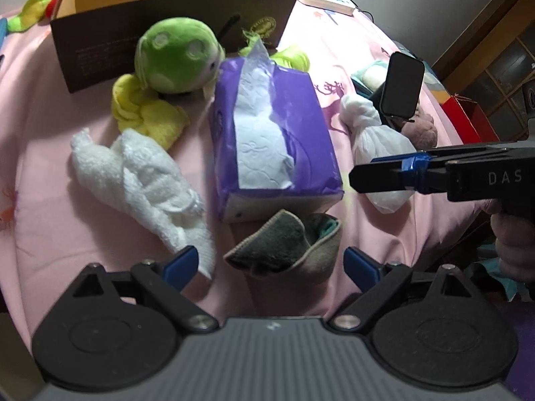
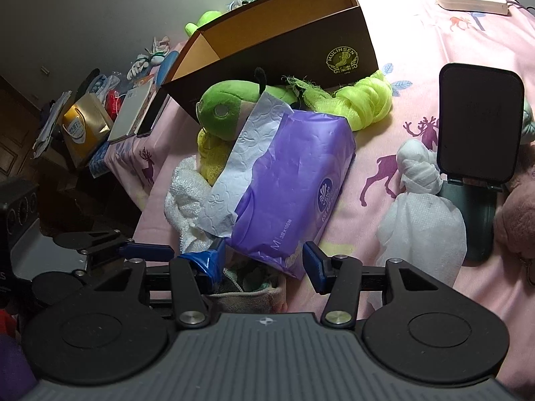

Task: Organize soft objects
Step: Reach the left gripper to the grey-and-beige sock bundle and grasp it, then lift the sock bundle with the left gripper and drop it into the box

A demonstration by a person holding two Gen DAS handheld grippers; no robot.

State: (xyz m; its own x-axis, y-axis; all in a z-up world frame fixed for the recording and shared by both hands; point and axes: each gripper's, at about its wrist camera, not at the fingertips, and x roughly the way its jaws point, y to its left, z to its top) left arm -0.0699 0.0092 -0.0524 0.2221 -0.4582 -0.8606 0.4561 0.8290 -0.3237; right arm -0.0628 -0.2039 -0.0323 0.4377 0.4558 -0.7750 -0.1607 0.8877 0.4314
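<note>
The left gripper (image 1: 271,262) has its fingers spread wide, the grey cloth (image 1: 284,245) between them, untouched – lower evenly around its bunched middle before closing. The right gripper (image 2: 264,257) fingers are released too, the tissue pack (image 2: 291,180) just ahead

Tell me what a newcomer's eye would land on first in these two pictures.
The purple tissue pack lies mid-scene on the pink bedsheet, a white tissue sticking out of its torn top. Behind it a green plush toy leans against the open brown cardboard box, with a white towel on the left. In front of the pack sits a folded grey cloth, framed by the open left gripper.
</note>
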